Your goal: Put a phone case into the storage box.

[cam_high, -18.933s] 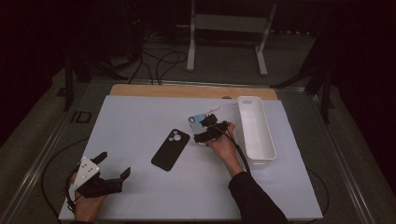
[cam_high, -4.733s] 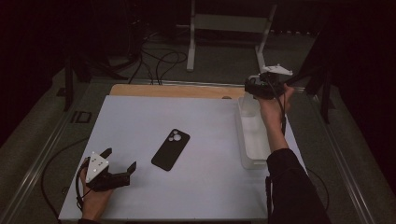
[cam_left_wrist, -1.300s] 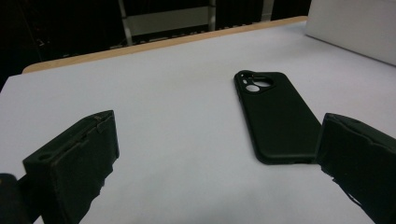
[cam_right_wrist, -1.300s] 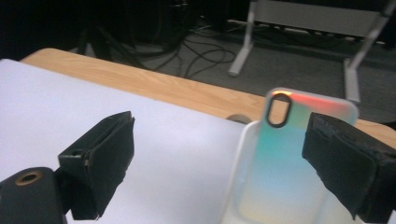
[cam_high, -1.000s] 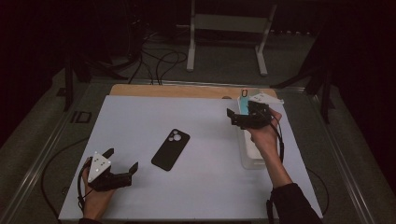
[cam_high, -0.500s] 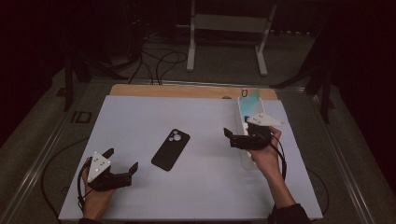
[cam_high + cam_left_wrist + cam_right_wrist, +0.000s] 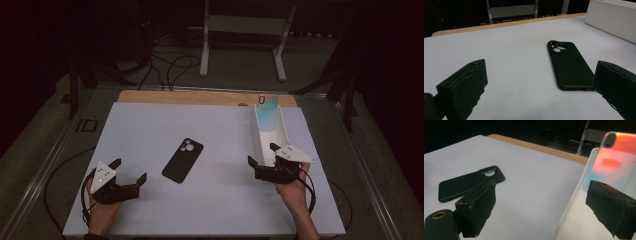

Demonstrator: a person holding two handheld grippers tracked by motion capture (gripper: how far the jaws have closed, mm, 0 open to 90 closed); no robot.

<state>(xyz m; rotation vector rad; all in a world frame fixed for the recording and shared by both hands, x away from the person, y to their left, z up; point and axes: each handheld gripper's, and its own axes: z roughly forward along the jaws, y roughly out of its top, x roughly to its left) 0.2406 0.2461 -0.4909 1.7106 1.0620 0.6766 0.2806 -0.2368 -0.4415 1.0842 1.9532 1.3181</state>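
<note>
Right tongs (image 7: 264,159) have come down and back toward the person since half a second ago; they now sit low at the near end of the white tray (image 7: 281,131), jaws apart, nothing between them. Earlier they carried the coloured phone case (image 7: 267,109) from the desk up over the tray; that case now stands leaning at the tray's far end, free of the tongs. In the right gripper view it glows orange-pink over pale teal (image 7: 615,157), its camera cutout at the top, resting against the tray's inner wall.

Left tongs (image 7: 129,173) unchanged across all earlier frames: near left corner of the desk (image 7: 150,125), jaws apart, empty, hand low on the white surface.

Black phone case (image 7: 183,159) has not shifted: flat, back up, mid-desk, between the two tongs and apart from both. Left gripper view puts it just ahead, nearer the right-hand jaw (image 7: 569,65), camera cutout on the far end. Right gripper view has it beyond the left-hand jaw (image 7: 469,183).

Wooden strip (image 7: 190,97) runs along the desk's far edge.
</note>
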